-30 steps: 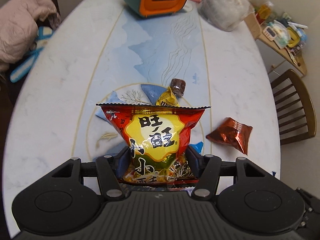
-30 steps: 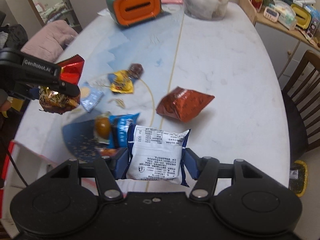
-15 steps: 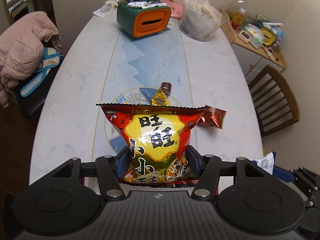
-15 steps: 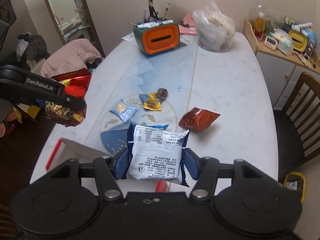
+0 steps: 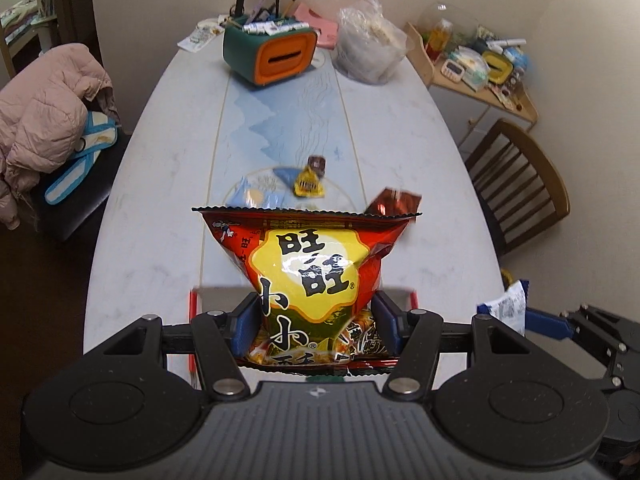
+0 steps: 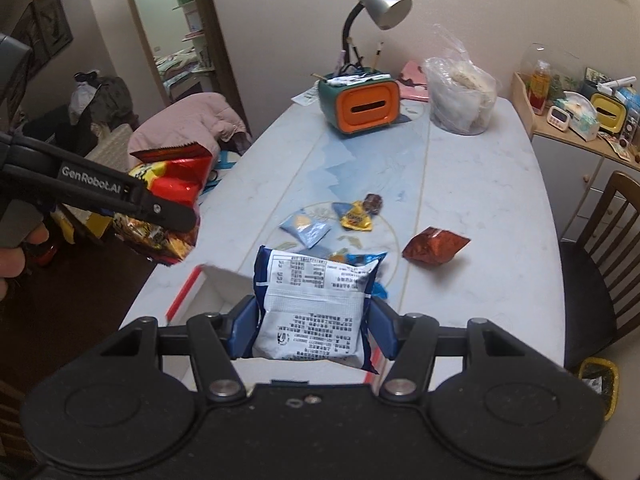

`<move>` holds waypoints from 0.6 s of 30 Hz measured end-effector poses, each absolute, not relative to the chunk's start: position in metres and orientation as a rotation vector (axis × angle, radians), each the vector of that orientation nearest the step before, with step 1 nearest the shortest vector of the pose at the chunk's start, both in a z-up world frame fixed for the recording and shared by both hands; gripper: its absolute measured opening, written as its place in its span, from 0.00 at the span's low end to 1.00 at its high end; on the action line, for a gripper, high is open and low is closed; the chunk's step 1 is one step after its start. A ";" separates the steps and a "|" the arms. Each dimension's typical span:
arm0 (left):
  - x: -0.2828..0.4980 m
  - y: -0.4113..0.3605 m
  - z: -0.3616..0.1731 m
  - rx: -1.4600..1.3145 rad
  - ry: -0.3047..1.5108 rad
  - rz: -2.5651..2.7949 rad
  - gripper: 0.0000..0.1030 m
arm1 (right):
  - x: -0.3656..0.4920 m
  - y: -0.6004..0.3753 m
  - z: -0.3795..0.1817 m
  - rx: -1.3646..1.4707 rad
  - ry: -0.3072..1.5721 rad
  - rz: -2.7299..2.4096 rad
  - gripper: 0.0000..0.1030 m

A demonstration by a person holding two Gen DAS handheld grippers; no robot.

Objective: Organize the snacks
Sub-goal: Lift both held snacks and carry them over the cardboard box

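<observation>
- Table (image 6: 480, 200), pale marble with a blue mountain pattern, fills both views; a white box with a red rim (image 6: 192, 284) sits at its near edge, largely hidden behind the grippers.
- Left gripper (image 5: 316, 320) stands partly open, its blue pads clamped on the lower sides of a red and yellow snack bag (image 5: 312, 272), held upright above the near end of the table over the box.
- Right gripper (image 6: 310, 328) is likewise partway closed, gripping a white and blue snack packet (image 6: 316, 308) by its sides, printed back facing the camera, above the box's edge.
- Loose on the table lie a dark red foil bag (image 6: 434, 246), a light blue packet (image 6: 306, 229), a yellow candy pack (image 6: 355, 220) and a small brown sweet (image 6: 372, 201).
- Another blue packet (image 6: 360, 259) peeks out behind the held packet, mostly covered.
- Left-view bottom of the red bag is cut off by the gripper body; the small print on both packs is unreadable.
</observation>
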State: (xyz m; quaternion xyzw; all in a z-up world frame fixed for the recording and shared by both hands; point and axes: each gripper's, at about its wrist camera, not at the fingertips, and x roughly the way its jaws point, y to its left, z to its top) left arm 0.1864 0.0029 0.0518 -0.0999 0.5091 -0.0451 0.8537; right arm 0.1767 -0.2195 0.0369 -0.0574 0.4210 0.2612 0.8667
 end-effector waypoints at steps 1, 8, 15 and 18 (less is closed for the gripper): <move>0.182 0.003 0.050 -0.205 1.078 -0.097 0.57 | 0.173 -0.217 0.035 -0.124 0.888 0.550 0.57; 0.160 0.005 0.026 -0.185 1.139 -0.110 0.57 | 0.156 -0.199 0.005 -0.151 0.959 0.568 0.57; 0.154 0.004 -0.017 -0.180 1.220 -0.102 0.57 | 0.148 -0.185 -0.038 -0.180 1.047 0.559 0.57; 0.154 0.002 -0.038 -0.174 1.250 -0.095 0.57 | 0.147 -0.179 -0.058 -0.193 1.086 0.554 0.57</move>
